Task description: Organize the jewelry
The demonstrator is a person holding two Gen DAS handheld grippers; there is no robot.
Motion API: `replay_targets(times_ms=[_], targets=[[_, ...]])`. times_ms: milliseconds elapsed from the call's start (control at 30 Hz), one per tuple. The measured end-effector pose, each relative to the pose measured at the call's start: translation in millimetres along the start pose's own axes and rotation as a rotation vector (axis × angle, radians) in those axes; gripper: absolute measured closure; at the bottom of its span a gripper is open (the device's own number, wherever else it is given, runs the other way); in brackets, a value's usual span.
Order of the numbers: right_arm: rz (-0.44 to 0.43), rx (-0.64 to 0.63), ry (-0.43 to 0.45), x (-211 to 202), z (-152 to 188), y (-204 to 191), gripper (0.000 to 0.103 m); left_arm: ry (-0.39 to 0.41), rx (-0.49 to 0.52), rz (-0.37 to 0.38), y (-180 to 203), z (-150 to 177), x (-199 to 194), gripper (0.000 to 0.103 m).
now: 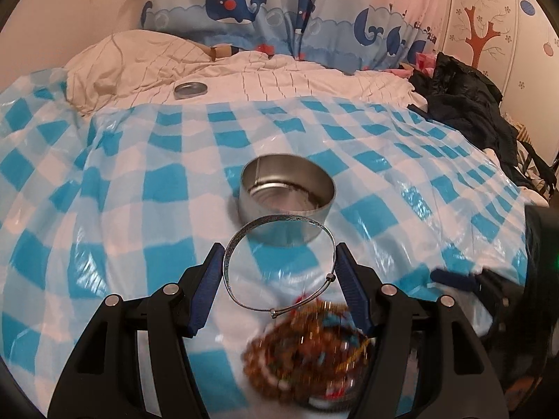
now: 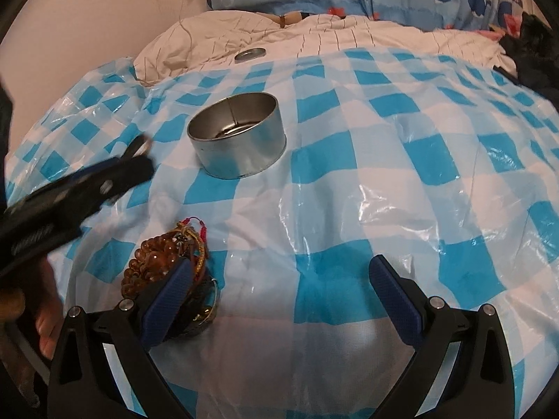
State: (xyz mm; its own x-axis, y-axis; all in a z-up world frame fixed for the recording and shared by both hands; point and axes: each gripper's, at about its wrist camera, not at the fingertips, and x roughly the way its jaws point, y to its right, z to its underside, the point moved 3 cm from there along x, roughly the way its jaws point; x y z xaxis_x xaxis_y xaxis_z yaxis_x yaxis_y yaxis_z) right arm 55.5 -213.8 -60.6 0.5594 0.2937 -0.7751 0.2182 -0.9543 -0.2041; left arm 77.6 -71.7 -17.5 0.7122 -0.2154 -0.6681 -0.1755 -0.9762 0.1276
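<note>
My left gripper [image 1: 279, 258] is shut on a silver bangle [image 1: 276, 220], holding it by its sides above the blue-checked plastic sheet [image 1: 401, 174], just short of an open round metal tin [image 1: 286, 181]. Below the bangle lies a blurred pile of brown bead bracelets [image 1: 307, 352]. In the right wrist view the tin [image 2: 237, 139] stands ahead left, and the bead pile [image 2: 164, 258] lies beside the left finger. My right gripper [image 2: 279, 279] is open and empty over the sheet. The left gripper [image 2: 104, 178] shows at the left, blurred.
The tin's lid [image 1: 190, 89] lies on the white striped quilt [image 1: 279, 76] behind the sheet. Whale-print bedding [image 1: 279, 17] is at the back. Dark clothes [image 1: 464, 104] are piled at the right edge of the bed.
</note>
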Motion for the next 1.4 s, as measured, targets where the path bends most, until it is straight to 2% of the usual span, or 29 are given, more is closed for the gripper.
replay_targets(times_ms=[233, 367, 533, 700, 900, 1033, 1267, 1400], targets=[[-0.049, -0.052, 0.002, 2, 1, -13, 0.006, -0.005, 0.009, 0.011, 8, -35, 36, 0.042], [-0.095, -0.099, 0.042, -3, 1, -25, 0.008, -0.011, -0.002, 0.015, 6, -49, 52, 0.042], [-0.165, -0.124, 0.029, 3, 2, -37, 0.049, -0.004, -0.038, 0.034, 3, -54, 55, 0.043], [-0.188, -0.102, 0.025, 3, 2, -35, 0.066, 0.006, -0.017, 0.039, 8, -52, 47, 0.042], [-0.201, -0.074, 0.01, 9, 1, -30, 0.08, 0.017, -0.024, 0.038, 2, -52, 38, 0.042], [-0.207, -0.067, 0.018, 9, 0, -28, 0.097, 0.021, -0.025, 0.038, 0, -53, 36, 0.042], [-0.202, -0.111, 0.096, -6, -3, -35, 0.099, 0.022, -0.024, 0.035, -2, -52, 34, 0.042], [-0.245, -0.119, 0.183, -26, -9, -37, 0.099, 0.024, -0.024, 0.036, -3, -53, 33, 0.042]])
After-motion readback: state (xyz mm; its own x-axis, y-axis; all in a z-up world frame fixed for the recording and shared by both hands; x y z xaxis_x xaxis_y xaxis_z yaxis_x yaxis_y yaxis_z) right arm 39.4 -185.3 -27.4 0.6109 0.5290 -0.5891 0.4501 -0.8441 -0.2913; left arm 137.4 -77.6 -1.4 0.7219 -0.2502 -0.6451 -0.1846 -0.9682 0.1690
